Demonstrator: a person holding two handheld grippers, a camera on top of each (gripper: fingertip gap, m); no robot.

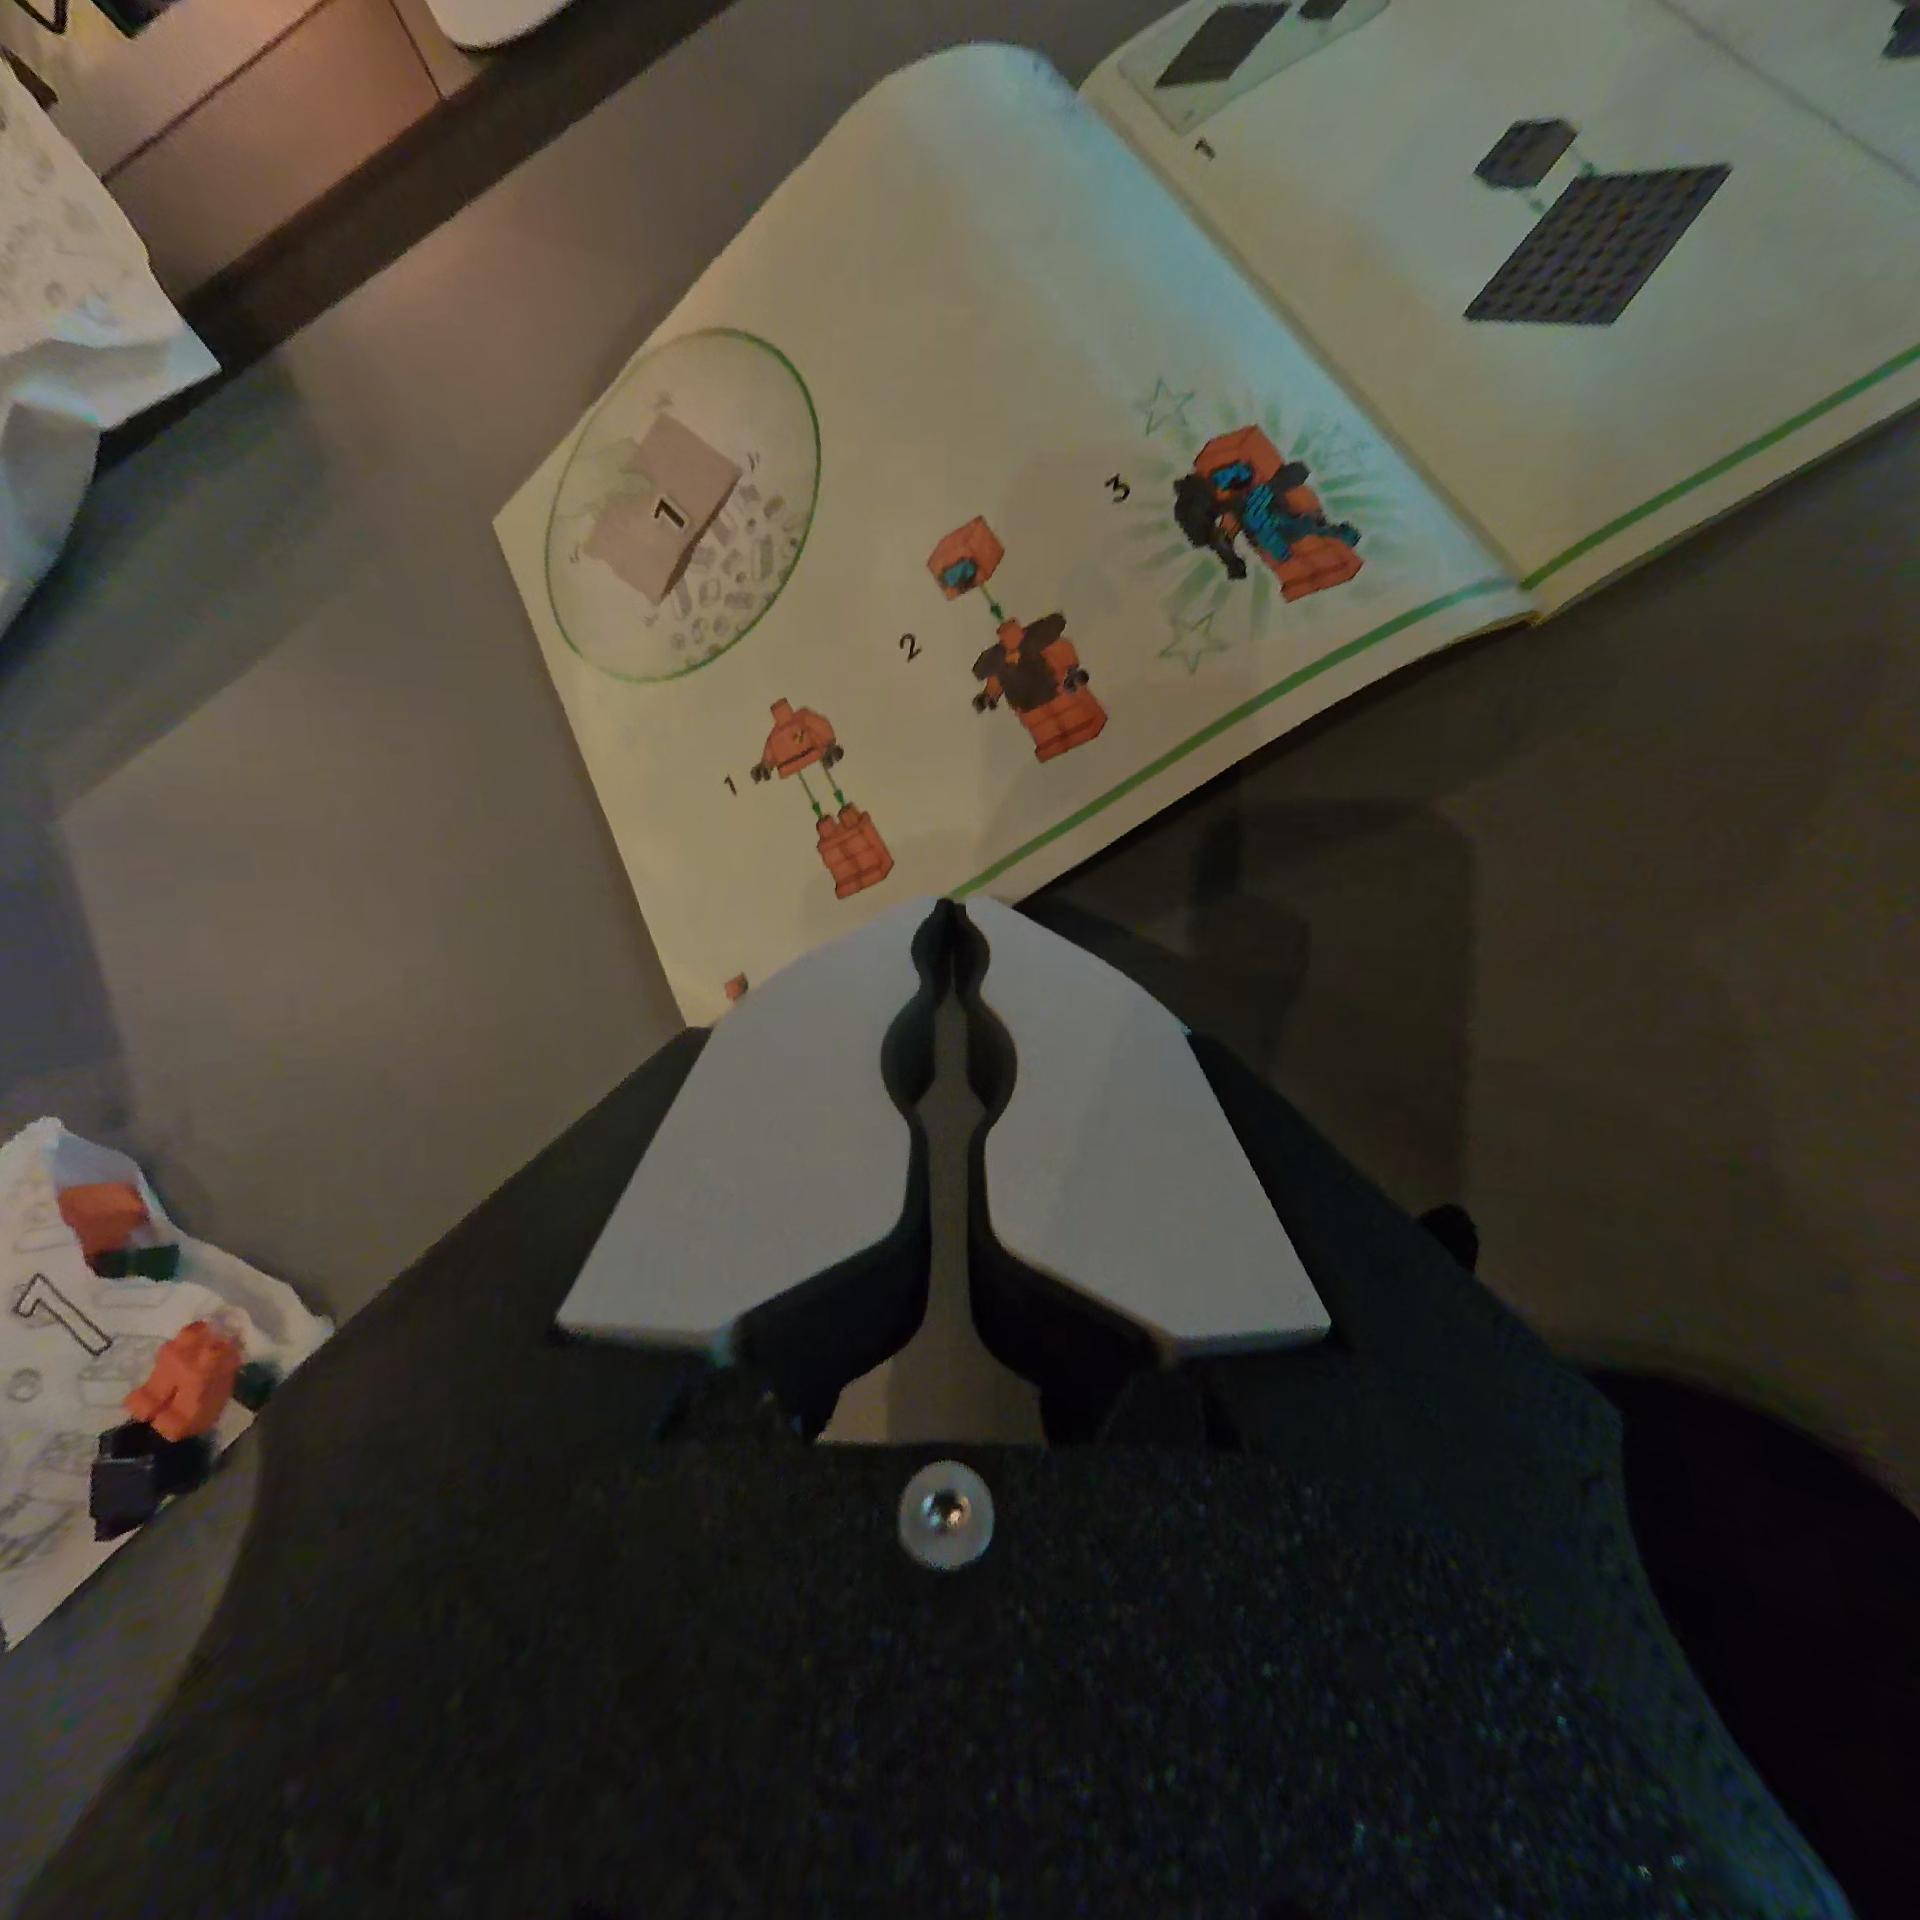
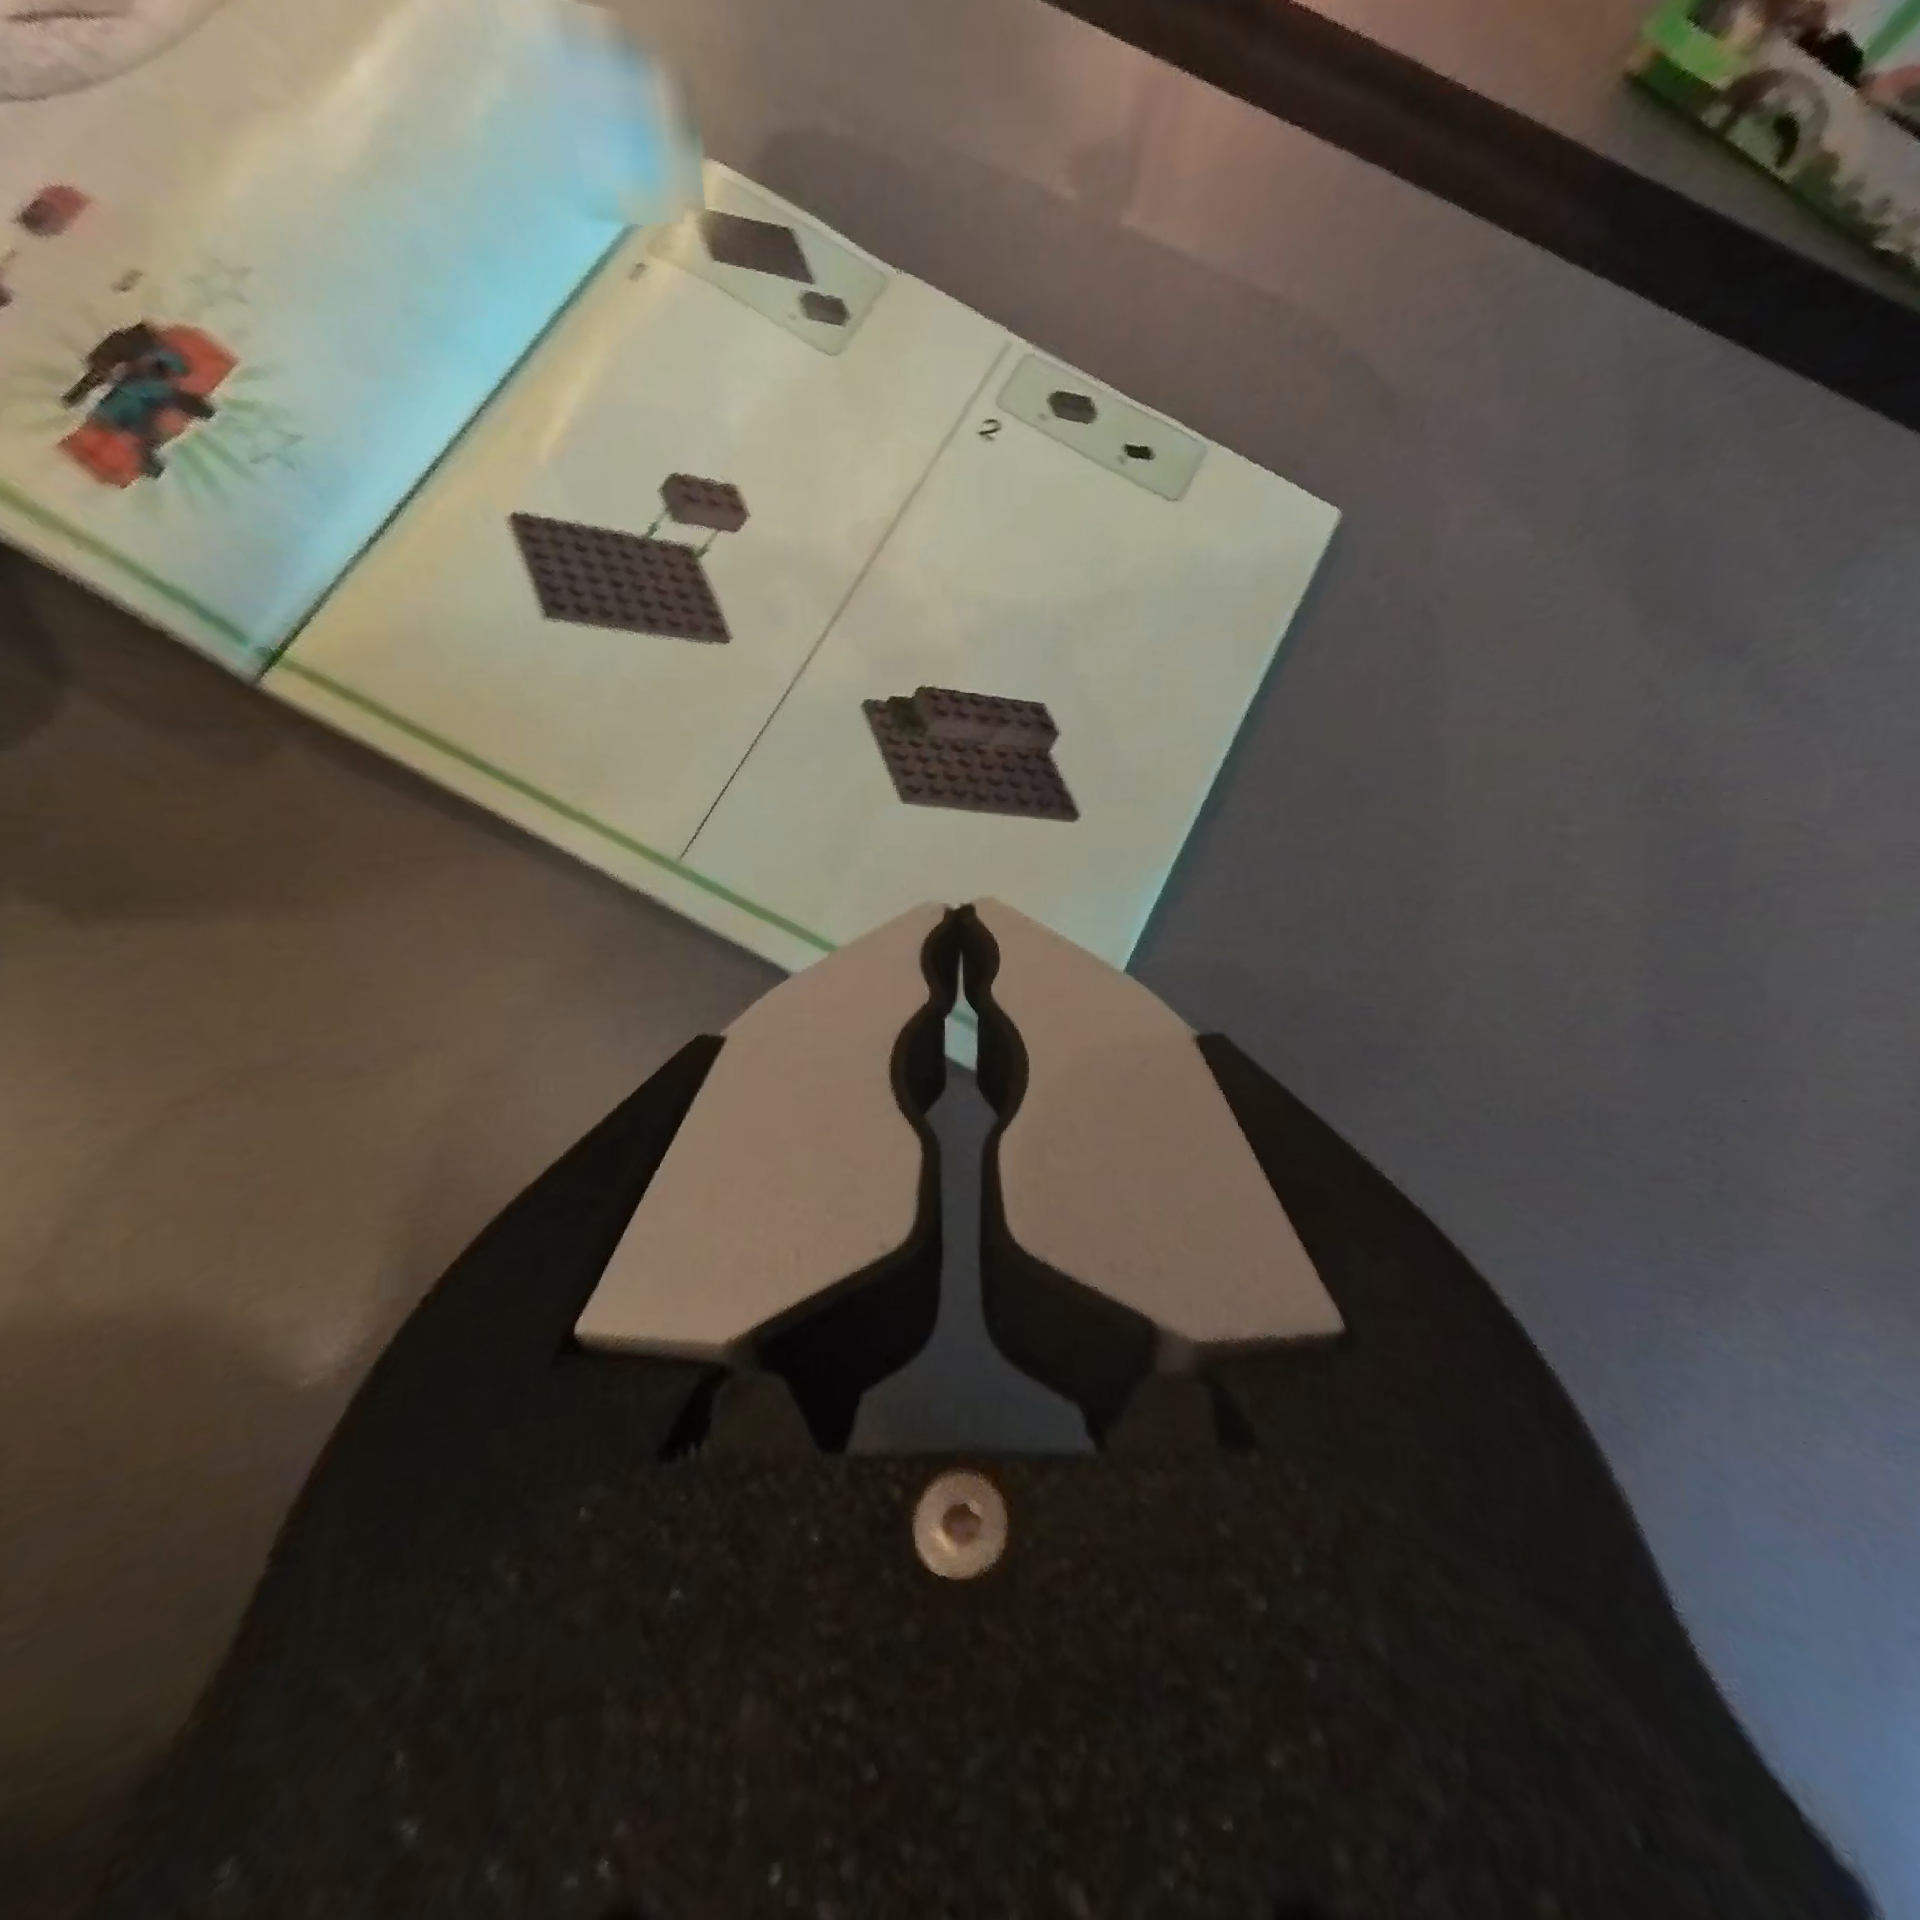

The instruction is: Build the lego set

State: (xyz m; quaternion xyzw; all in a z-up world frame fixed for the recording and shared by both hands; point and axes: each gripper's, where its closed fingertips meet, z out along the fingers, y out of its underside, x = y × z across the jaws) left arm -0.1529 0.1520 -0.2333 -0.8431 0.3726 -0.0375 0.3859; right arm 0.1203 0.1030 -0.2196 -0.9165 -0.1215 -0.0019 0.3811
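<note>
A dim grey tabletop (image 1: 312,831) carries an open instruction booklet (image 1: 935,364), its pale pages lying flat and angled, bordered by a thin green line. The left page shows drawings of an orange-and-black figure being assembled in stages; the right page shows dark studded plates. Near the tabletop's left edge, a torn white paper bag (image 1: 62,1455) holds loose lego pieces (image 1: 182,1382), orange and black, some spilling from its opening. A green-and-white box (image 2: 1787,135) sits by the far right edge. The left hand-held gripper (image 1: 948,914) hovers over the booklet's lower edge, fingertips pressed together on nothing. The right hand-held gripper (image 2: 961,916) does likewise above the right page's bottom corner.
</note>
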